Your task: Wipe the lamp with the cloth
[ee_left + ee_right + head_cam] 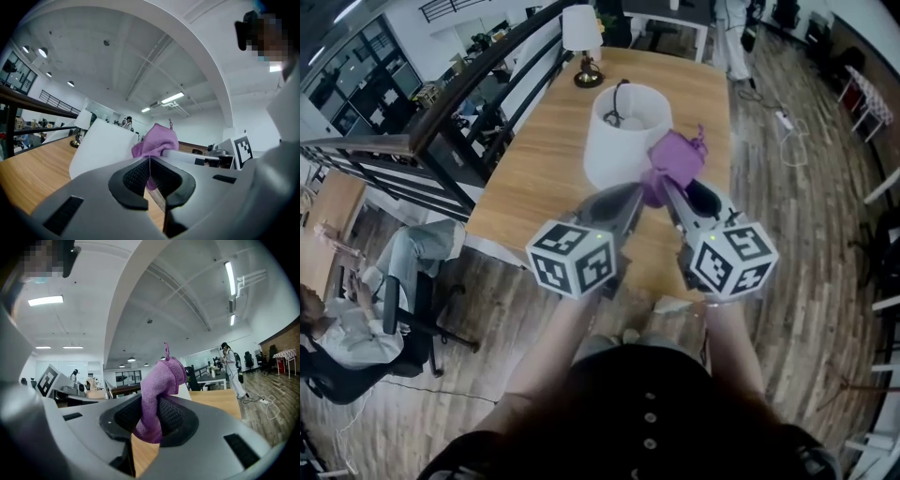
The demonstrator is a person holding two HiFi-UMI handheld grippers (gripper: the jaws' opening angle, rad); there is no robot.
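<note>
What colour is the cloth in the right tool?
Purple; the fuzzy purple cloth shows best in the right gripper view, clamped in the right tool.

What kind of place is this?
Likely an open-plan office, apparently a mezzanine: a black railing beside the wooden table, a person by an office chair on the floor below, desks further back.

The head camera looks steeply down on the worktop (534, 159), the left hand-held gripper (635, 192) and the right hand-held gripper (668, 187). Each gripper camera rides low, close behind its own jaws, tilted up toward the ceiling (117, 56). All three views share the cloth (677, 157). The head and left gripper views also share the lampshade (619, 141).
</note>
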